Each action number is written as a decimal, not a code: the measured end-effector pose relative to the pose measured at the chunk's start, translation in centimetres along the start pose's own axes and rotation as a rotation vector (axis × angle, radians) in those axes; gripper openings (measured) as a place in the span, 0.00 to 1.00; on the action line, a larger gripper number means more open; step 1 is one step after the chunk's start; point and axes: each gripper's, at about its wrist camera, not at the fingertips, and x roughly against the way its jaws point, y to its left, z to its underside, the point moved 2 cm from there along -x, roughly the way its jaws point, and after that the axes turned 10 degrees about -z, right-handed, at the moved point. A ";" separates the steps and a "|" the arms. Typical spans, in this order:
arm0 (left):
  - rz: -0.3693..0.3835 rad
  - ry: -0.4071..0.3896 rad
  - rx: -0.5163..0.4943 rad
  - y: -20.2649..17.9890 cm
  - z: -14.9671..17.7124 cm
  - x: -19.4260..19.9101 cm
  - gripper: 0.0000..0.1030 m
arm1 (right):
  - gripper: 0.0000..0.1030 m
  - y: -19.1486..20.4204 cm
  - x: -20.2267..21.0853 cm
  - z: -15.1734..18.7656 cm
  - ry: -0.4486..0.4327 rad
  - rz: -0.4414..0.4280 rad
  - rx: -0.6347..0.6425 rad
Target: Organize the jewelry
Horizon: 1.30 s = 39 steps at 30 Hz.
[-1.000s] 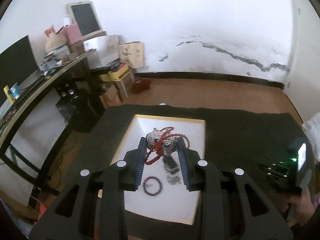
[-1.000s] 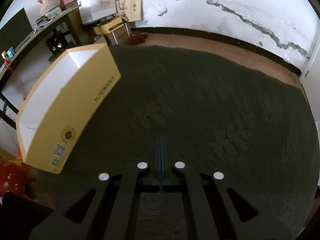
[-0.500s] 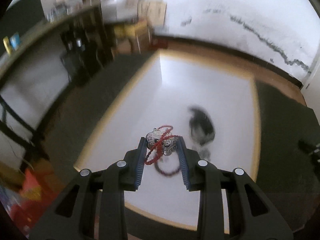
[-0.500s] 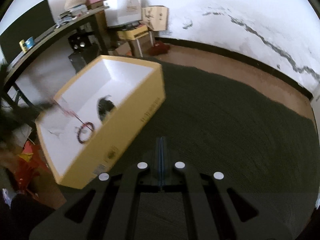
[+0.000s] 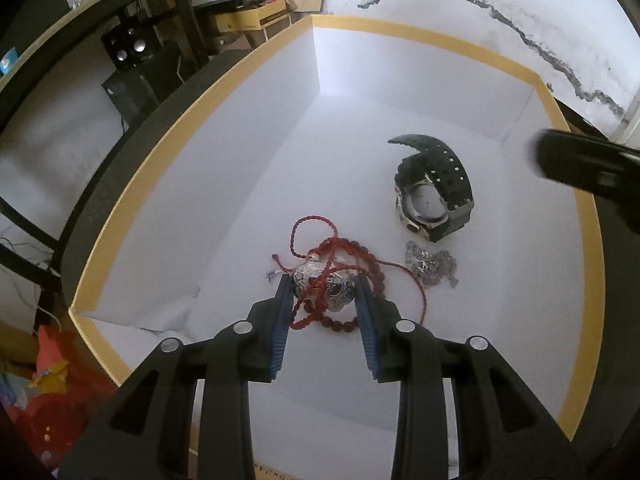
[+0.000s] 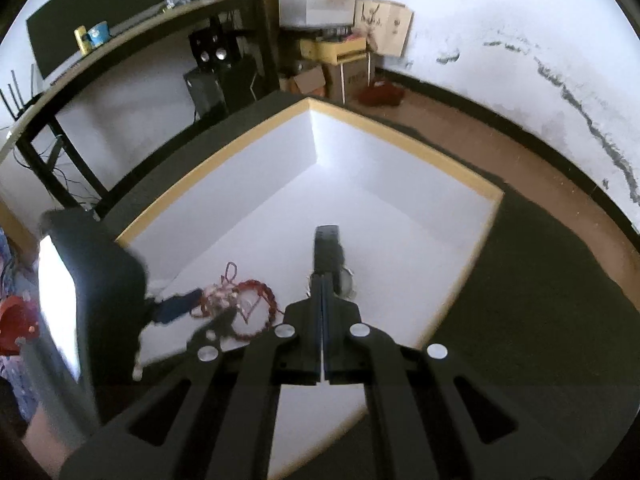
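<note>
The silver pendant (image 5: pixel 323 289) on its red cord sits pinched between the left gripper (image 5: pixel 322 294) pads, low inside the white box (image 5: pixel 436 46). Just ahead and right of those fingers lie a black watch (image 5: pixel 434 196) and silver chain (image 5: pixel 431 263). The right gripper (image 6: pixel 322 285), jaws pressed together and empty, hangs over the box.
</note>
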 end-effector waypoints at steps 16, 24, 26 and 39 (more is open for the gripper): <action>0.050 -0.004 0.044 0.6 -0.8 0.7 0.63 | 0.01 -0.8 -3.7 -1.1 0.054 0.028 -0.056; 0.072 -0.046 0.063 1.0 -0.6 2.7 0.86 | 0.01 -1.4 -5.2 -1.3 0.096 0.014 -0.081; 0.082 -0.054 0.061 0.9 -0.4 3.0 0.87 | 0.01 -1.4 -5.7 -1.2 0.112 0.009 -0.083; 0.118 -0.082 0.033 1.2 0.4 4.1 0.94 | 0.95 -0.7 -5.2 -2.0 0.062 0.036 -0.038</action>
